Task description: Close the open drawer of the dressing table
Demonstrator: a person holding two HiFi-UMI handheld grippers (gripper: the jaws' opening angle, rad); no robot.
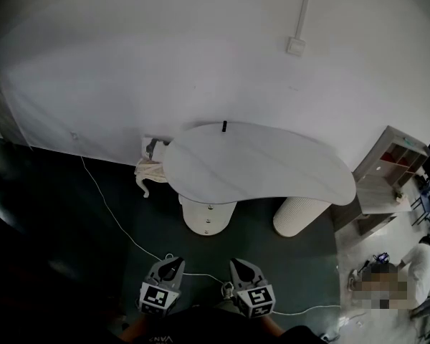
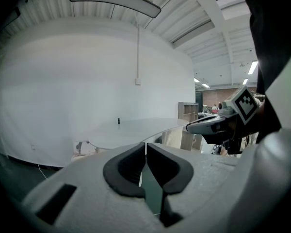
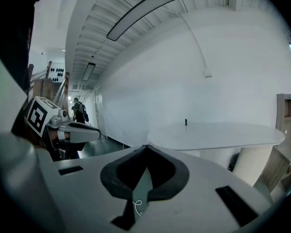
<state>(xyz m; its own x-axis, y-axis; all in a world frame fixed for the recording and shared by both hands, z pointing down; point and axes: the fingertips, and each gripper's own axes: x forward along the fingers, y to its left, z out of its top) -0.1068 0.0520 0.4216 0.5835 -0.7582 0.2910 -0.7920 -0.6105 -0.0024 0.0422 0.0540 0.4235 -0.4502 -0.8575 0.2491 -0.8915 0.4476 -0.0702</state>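
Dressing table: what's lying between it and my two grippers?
In the head view, only dark floor separates the dressing table from the left gripper and right gripper. A thin white cable crosses that stretch.

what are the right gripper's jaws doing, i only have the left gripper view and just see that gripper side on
Observer: In its own view the grey two-jaw right gripper has its jaws together, with nothing between them.
Operator: ok, how close are we to the table, my own gripper body blocks most of it
Observer: In the head view the left gripper and the right one sit low in the frame, side by side. They are well short of the white kidney-shaped tabletop, with bare dark floor between.
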